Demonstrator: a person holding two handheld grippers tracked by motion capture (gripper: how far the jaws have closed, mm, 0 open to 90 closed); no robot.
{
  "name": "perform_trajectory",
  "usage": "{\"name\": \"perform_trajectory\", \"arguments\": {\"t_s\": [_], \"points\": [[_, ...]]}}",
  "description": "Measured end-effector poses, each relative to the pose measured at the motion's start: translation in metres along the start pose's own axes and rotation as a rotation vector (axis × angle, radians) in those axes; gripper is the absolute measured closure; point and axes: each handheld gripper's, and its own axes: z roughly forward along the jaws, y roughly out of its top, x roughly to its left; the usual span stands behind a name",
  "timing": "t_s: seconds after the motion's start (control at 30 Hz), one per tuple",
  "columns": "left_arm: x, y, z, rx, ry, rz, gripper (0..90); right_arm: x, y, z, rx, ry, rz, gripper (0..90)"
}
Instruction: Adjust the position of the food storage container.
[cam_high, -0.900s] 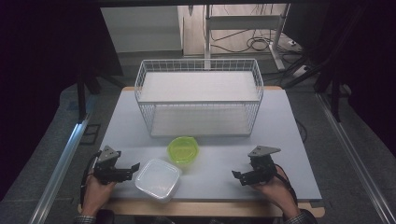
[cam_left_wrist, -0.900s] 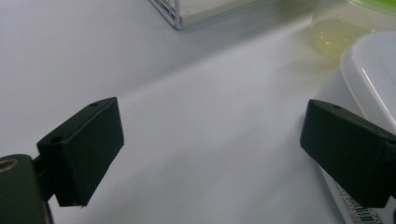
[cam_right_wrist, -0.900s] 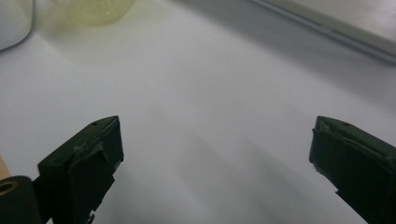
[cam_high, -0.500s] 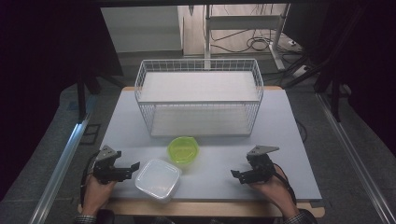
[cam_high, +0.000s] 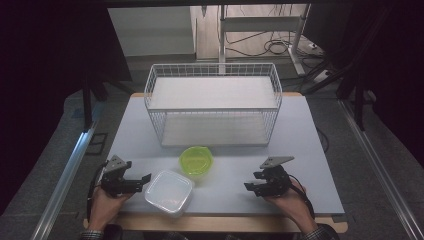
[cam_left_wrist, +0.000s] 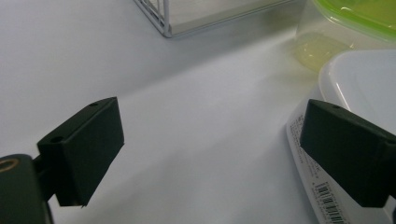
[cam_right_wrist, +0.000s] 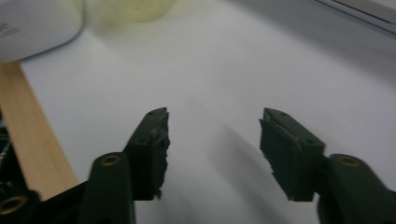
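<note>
green-lidded tub (cam_left_wrist: 355, 18) cropped, white container (cam_right_wrist: 32, 25) blurred

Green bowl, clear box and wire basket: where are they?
green bowl (cam_high: 196, 160), high view, middle of its lid
clear box (cam_high: 169, 191), high view, middle of its lid
wire basket (cam_high: 212, 109), high view, front top rim

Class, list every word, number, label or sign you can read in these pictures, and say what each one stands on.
No text can be read as it stands.
Sticker on the white container, left gripper view: lines of small print, too small and blurred to read.
Same sticker: a barcode with digits beside it, too small to read.
Edge of the white container, right gripper view: faint print, blurred, unreadable.
Green-lidded container and wire basket: no lettering visible.
</note>
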Motion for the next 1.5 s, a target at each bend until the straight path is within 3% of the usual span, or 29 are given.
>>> {"name": "perform_trajectory", "arguments": {"t_s": [0.03, 0.23, 0.27, 0.3, 0.37, 0.57, 0.87, 0.9, 1.07, 1.33, 1.5], "points": [[0.0, 0.0, 0.0, -0.003, 0.003, -0.003, 7.8, 0.004, 0.004, 0.0, -0.004, 0.011, -0.019, 54.2], [-0.001, -0.001, 0.001, 0.003, 0.013, 0.012, 8.6, 0.014, 0.016, 0.001, -0.035, 0.041, -0.074, 73.9], [-0.001, -0.001, 0.001, 0.003, 0.013, 0.012, 8.6, 0.014, 0.016, 0.001, -0.035, 0.041, -0.074, 73.9], [-0.002, 0.0, 0.002, 0.005, 0.015, 0.021, 8.9, 0.018, 0.022, 0.002, -0.044, 0.051, -0.086, 81.8], [-0.003, 0.0, 0.003, 0.01, 0.018, 0.028, 9.1, 0.021, 0.03, 0.003, -0.061, 0.073, -0.086, 88.3], [-0.004, -0.001, 0.004, 0.022, 0.024, 0.039, 9.9, 0.037, 0.061, 0.017, -0.084, 0.091, -0.138, 89.5], [-0.002, -0.001, 0.003, 0.017, 0.031, 0.039, 10.2, 0.057, 0.106, 0.062, -0.098, 0.142, -0.185, 89.4], [-0.002, -0.001, 0.003, 0.019, 0.034, 0.042, 10.2, 0.064, 0.117, 0.073, -0.1, 0.155, -0.198, 89.4], [-0.002, -0.001, 0.003, 0.017, 0.041, 0.043, 10.2, 0.081, 0.14, 0.095, -0.086, 0.169, -0.262, 89.4], [-0.002, -0.001, 0.003, 0.019, 0.04, 0.05, 10.2, 0.103, 0.155, 0.128, -0.038, 0.222, -0.327, 89.4], [-0.003, -0.002, 0.003, 0.023, 0.041, 0.054, 10.2, 0.102, 0.155, 0.141, -0.001, 0.206, -0.33, 89.4]]}}
